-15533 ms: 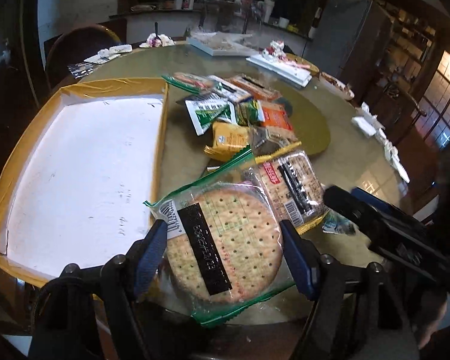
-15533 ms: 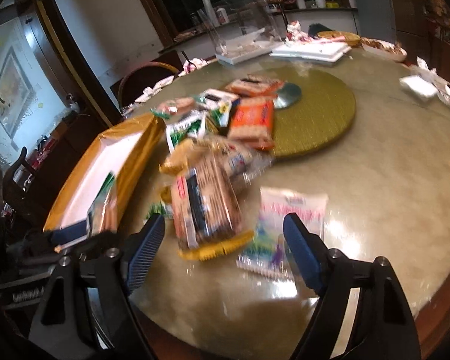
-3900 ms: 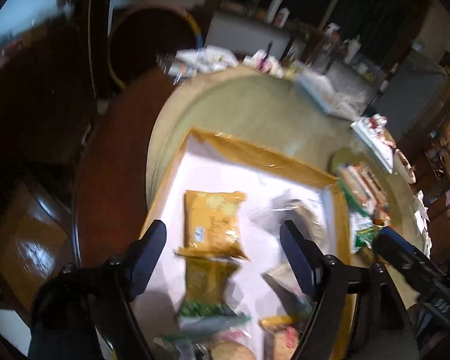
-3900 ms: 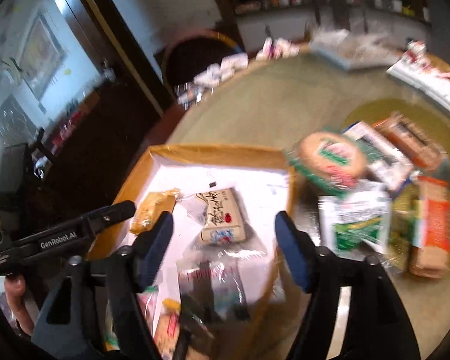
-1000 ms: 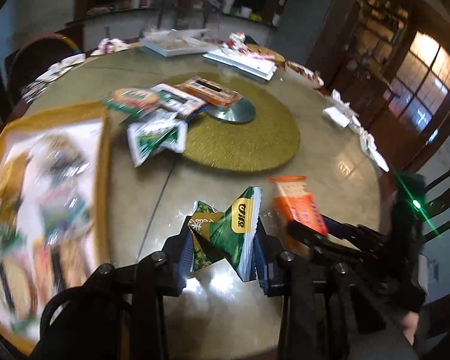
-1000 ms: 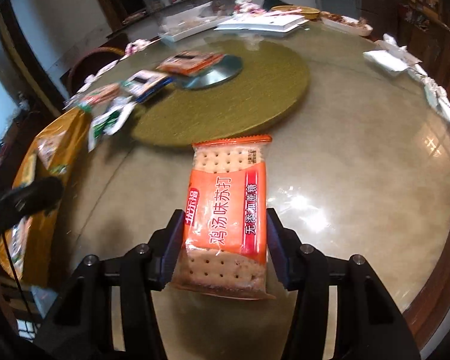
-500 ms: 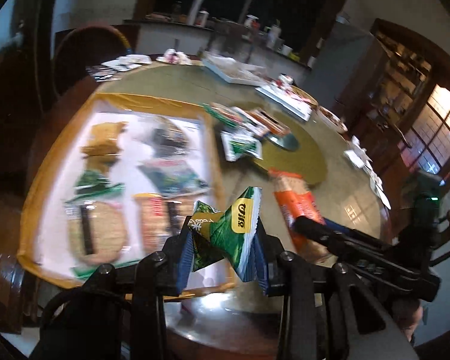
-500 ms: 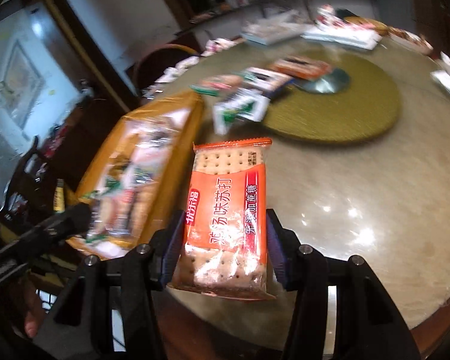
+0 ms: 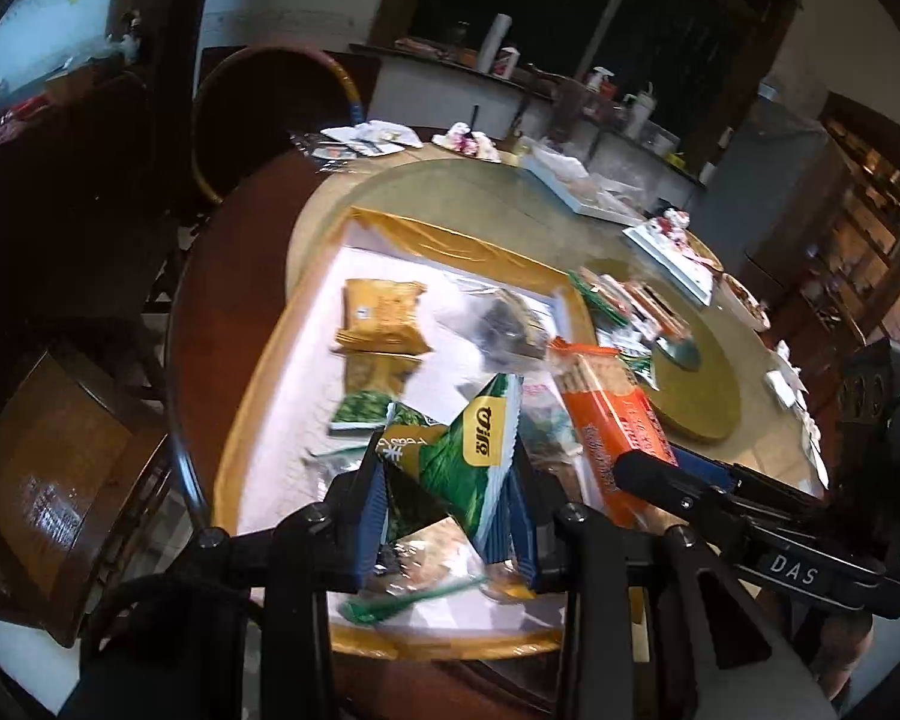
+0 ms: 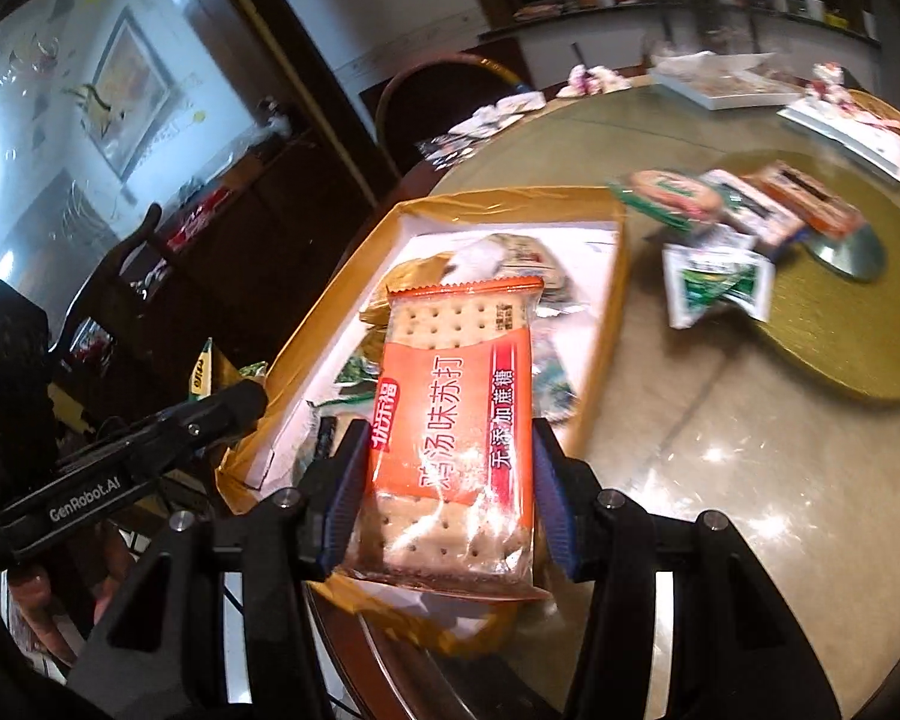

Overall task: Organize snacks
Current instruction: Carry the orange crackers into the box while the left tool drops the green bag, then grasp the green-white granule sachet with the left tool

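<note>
Both grippers carry a snack above the near end of the tray (image 9: 258,360), which suggests the two packs are being brought over to join the ones already laid out there.

Nearest in the left wrist view, the left gripper (image 9: 450,504) is closed to a narrow gap on a green pack (image 9: 456,468). Its blue pads press the pack's two sides, and the pack is crumpled and stands up between them with its yellow logo facing the camera. It hangs over the tray's near end, clear of the packs below; whether it touches any of them cannot be told.

Just to its right, the right gripper (image 10: 444,486) holds an orange cracker pack (image 10: 456,420). The jaws stand wider than the left ones, set to the pack's width, one pad against each long edge at its lower half. The pack is held flat-on to the camera and upright, its top seam pointing away, over the tray's near right corner.

Below and beyond them the tray, white inside with a yellow rim, sits at the near left of the round table (image 10: 720,480). It already holds several snacks in rough rows, among them a yellow pack (image 9: 381,315) towards the far end; free floor shows mostly at the far end.

Farther off, on the table beside the turntable (image 10: 840,324), a few snacks remain outside the tray: a green-and-white pack (image 10: 714,282) and, behind it, a small cluster (image 10: 744,198) of three more.
</note>
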The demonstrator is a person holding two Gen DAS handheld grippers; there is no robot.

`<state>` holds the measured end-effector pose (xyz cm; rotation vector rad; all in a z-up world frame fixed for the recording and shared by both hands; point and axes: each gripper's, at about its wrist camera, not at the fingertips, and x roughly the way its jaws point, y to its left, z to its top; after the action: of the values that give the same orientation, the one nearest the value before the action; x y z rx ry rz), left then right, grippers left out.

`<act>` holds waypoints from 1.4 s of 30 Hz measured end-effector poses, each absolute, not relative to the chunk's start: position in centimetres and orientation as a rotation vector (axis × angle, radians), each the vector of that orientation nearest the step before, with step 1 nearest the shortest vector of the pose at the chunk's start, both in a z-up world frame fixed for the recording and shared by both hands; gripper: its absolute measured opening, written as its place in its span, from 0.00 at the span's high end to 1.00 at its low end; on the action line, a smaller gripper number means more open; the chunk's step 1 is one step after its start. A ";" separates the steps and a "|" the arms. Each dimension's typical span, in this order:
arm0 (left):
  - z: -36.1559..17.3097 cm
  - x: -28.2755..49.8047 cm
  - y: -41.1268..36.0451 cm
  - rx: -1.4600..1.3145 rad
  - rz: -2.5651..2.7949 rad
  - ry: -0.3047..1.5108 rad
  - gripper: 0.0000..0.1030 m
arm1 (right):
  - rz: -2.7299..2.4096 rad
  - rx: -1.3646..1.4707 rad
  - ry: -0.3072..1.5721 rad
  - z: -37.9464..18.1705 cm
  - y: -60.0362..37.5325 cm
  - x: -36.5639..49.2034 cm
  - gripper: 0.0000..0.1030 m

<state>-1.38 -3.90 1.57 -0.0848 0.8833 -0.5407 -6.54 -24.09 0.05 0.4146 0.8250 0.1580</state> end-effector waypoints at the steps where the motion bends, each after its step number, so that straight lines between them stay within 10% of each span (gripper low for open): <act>1: 1.3 -1.0 -3.8 -0.080 -0.533 0.891 0.66 | 0.167 0.408 0.832 -0.1 -23.7 -5.8 0.48; 22: -3.2 3.7 -5.8 0.044 -0.455 1.031 0.64 | 0.172 0.328 0.950 -3.3 -22.7 1.0 0.48; 30: -2.1 2.5 -5.3 -0.010 -0.447 0.989 0.48 | 0.145 0.368 0.908 -2.7 -23.9 -0.1 0.28; 32: -1.1 1.4 -5.4 -0.020 -0.444 0.935 0.22 | 0.136 0.389 0.844 -1.6 -24.8 -1.6 0.22; 42: 2.3 -2.7 -10.7 0.048 -0.561 0.848 0.21 | -0.003 0.483 0.694 0.5 -33.1 -10.7 0.19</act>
<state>-2.67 -10.71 2.33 0.0478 0.8480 -0.5614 -10.70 -33.15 0.47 0.4834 0.6942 -0.0031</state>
